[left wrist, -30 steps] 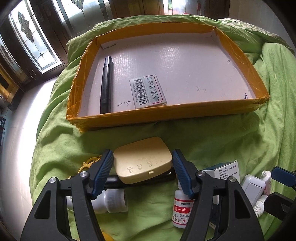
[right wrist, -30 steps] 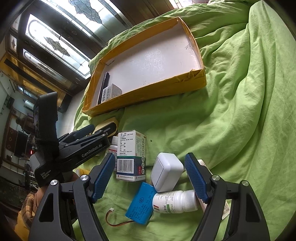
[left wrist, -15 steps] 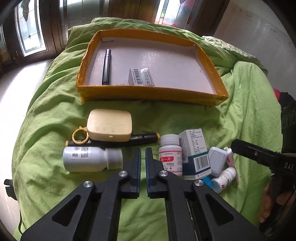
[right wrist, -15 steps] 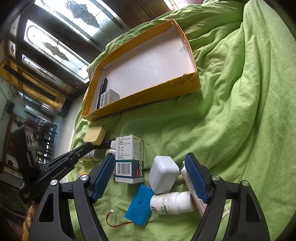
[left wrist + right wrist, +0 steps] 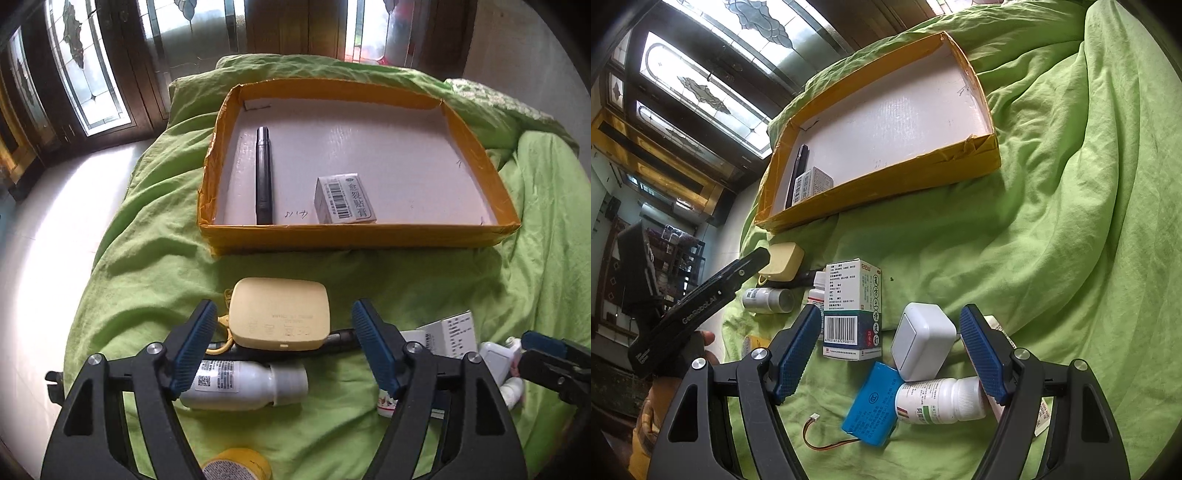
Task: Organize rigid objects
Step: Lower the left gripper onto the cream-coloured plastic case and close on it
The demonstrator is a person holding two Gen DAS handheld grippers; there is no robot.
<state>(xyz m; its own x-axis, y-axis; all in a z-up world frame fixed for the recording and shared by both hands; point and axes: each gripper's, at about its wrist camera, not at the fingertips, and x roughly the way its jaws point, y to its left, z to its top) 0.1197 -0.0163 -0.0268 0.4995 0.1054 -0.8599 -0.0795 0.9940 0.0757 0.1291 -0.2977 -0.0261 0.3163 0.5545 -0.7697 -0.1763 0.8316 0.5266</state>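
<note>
Since half a second ago the left gripper point(image 5: 282, 345) has gone from jaws pressed together to jaws spread wide, having just been opening; its pads press on nothing. Between the two blue pads, slightly ahead of them, lies the cream case point(image 5: 279, 314), resting across a black pen-like item point(image 5: 341, 338); neither pad touches the case. Just below the left pad and toward the camera lies a white bottle point(image 5: 245, 384) on its side. Near the bottom edge, between the tong arms, the top of a yellow roll point(image 5: 236, 467) shows. Well ahead of the tongs sits the yellow-walled tray point(image 5: 360, 236), which holds a black pen point(image 5: 264, 181) along its left side and a small grey box point(image 5: 343, 199) near its front wall.

The right gripper point(image 5: 888, 350) has not shifted from the earlier frames; its jaws stand wide and grip nothing. Between its pads lie a white adapter point(image 5: 921, 341) and, nearer the camera, a white pill bottle point(image 5: 942, 400) on its side, overlapping a blue battery pack point(image 5: 873, 404). A medicine carton point(image 5: 855, 306) lies just beside the left pad; whether they touch I cannot tell. A flat tube point(image 5: 997, 328) is largely hidden behind the right pad. All loose items and the tray rest on a green bedspread point(image 5: 1071, 221).
</note>
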